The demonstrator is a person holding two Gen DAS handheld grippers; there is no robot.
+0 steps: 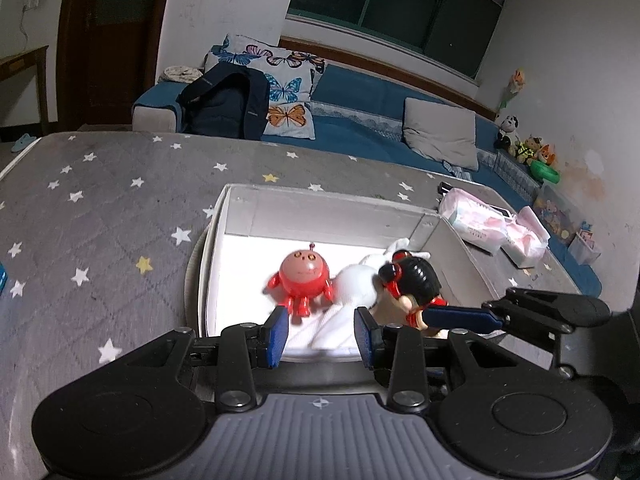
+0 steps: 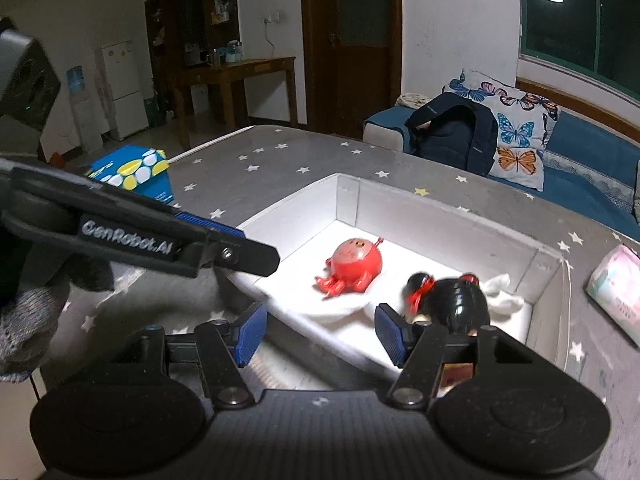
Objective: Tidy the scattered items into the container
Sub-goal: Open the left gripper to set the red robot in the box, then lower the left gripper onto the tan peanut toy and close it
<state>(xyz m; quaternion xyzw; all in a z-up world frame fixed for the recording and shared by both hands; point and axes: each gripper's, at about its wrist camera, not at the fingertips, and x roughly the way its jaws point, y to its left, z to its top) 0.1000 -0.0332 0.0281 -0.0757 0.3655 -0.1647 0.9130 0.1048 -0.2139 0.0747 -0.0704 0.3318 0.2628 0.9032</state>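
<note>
the white box (image 1: pixel 236 216) sits on a grey star-printed cloth (image 1: pixel 100 208), its inner walls dull grey and its floor washed out bright. inside lies a glossy red octopus toy (image 1: pixel 303 278) with a round pinkish face, two dark eyes, a thin antenna on top and short red legs; it rests toward the middle of the box floor. just beside it, touching or nearly so, is a white plush toy (image 1: pixel 356 286), soft and blurred. against that is a doll (image 1: pixel 412 280) with shiny black hair in buns tied with red bows, at the near right of the box. the left gripper (image 1: pixel 322 334) hangs over the near edge with its blue pads spread apart, holding nothing. the right gripper (image 2: pixel 320 330) is likewise parted and empty, with the doll's head just beyond its right pad.
</note>
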